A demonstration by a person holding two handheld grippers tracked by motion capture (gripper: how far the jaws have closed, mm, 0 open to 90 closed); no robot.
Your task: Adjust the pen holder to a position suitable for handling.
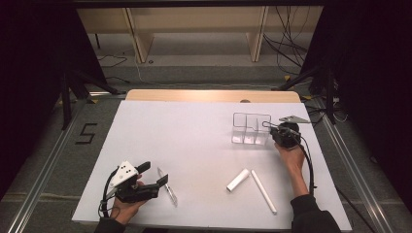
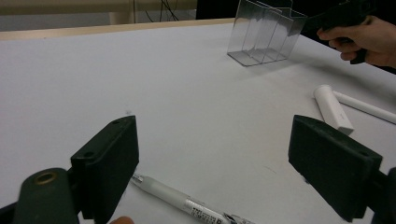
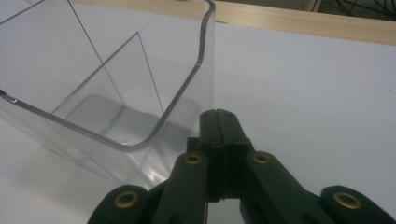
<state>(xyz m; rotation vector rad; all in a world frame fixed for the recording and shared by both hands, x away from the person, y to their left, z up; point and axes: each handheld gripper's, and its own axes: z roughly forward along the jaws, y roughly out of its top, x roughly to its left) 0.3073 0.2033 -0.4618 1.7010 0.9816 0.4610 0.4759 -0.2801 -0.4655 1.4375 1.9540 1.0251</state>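
Okay, your left gripper (image 1: 154, 174) sits low at the near left of the white table (image 1: 184, 141), jaws spread wide, nothing between them. In the left gripper view a white pen (image 2: 187, 201) with a printed label lies on the table just under and between those open jaws, nearer the left-hand one; from above, that same pen (image 1: 167, 187) lies just beside the gripper's tips.

Over on the far right, your right gripper (image 1: 273, 129) is up against the clear plastic organizer (image 1: 250, 128). In the right gripper view its jaws are pressed together just beside the organizer's curved corner wall (image 3: 187, 84); I can't tell whether they're touching it or pinching the wall. The organizer stands upright, with dividers splitting it into compartments.

Between your hands, near the front edge, a short white tube (image 1: 238, 179) and a longer thin white stick (image 1: 263, 191) lie close together, angled apart.
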